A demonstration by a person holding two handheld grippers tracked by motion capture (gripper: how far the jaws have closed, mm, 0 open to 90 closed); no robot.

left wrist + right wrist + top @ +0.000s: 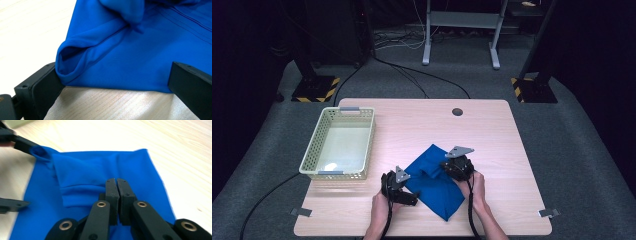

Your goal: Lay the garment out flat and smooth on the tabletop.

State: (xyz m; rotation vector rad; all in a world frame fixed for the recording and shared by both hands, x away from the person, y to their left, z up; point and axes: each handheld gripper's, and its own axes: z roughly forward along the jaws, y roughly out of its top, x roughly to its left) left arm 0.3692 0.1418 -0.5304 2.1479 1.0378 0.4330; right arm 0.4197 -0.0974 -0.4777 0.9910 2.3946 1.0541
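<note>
A folding step is judged under way: the blue soft fabric garment (434,181), lying near-centre on the bench (492,130), is pinched by the right claw (117,185) pressed together on a fold, the left claw (112,82) is spread about its edge, and the fold is next to be laid flat.

- The right gripper (117,181) rises from the bottom edge, its two black jaws pressed together with only a thin seam between them.
- A folded flap of the blue cloth (82,173) meets the jaws at their left side; whether it is pinched cannot be told.
- The cloth lies spread on the pale wooden table (180,147), its far edge straight.
- At the left edge, the left gripper (15,173) stands with jaws wide apart, the upper one touching a rolled corner of the cloth.
</note>
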